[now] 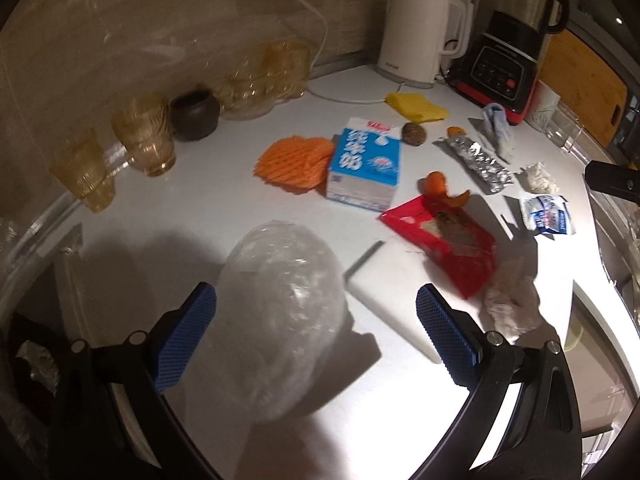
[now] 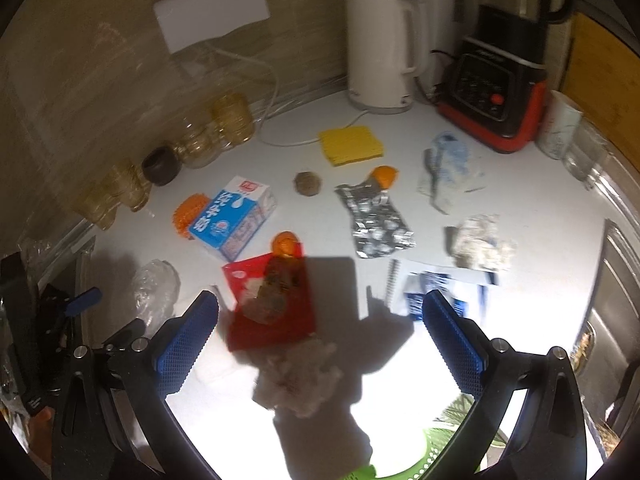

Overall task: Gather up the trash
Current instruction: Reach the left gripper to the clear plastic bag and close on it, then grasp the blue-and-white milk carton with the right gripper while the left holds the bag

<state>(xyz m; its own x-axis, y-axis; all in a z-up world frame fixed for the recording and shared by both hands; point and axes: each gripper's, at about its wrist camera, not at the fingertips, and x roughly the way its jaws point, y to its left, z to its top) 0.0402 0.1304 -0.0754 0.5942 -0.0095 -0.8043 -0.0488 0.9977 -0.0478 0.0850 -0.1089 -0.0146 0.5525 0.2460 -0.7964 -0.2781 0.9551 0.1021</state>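
Trash lies scattered on a white counter [image 1: 224, 200]. My left gripper [image 1: 316, 328] is open, its blue pads either side of a crumpled clear plastic bag [image 1: 280, 308]. Beyond it lie a blue milk carton [image 1: 364, 164], an orange foam net [image 1: 296, 162], a red wrapper [image 1: 444, 240], orange peel [image 1: 438, 184], a foil packet [image 1: 476, 158] and a crumpled tissue [image 1: 512, 304]. My right gripper [image 2: 320, 336] is open above the red wrapper [image 2: 272, 300] and the tissue [image 2: 300, 376]. A blue-white wrapper [image 2: 432, 292] lies by its right finger.
Amber glasses [image 1: 144, 140] and a dark pot [image 1: 194, 114] line the back wall. A white kettle [image 1: 420, 28], a blender [image 1: 508, 52], a yellow cloth [image 1: 416, 106] and a cutting board [image 1: 580, 84] stand at the back right. A green bin rim [image 2: 432, 452] shows below the counter edge.
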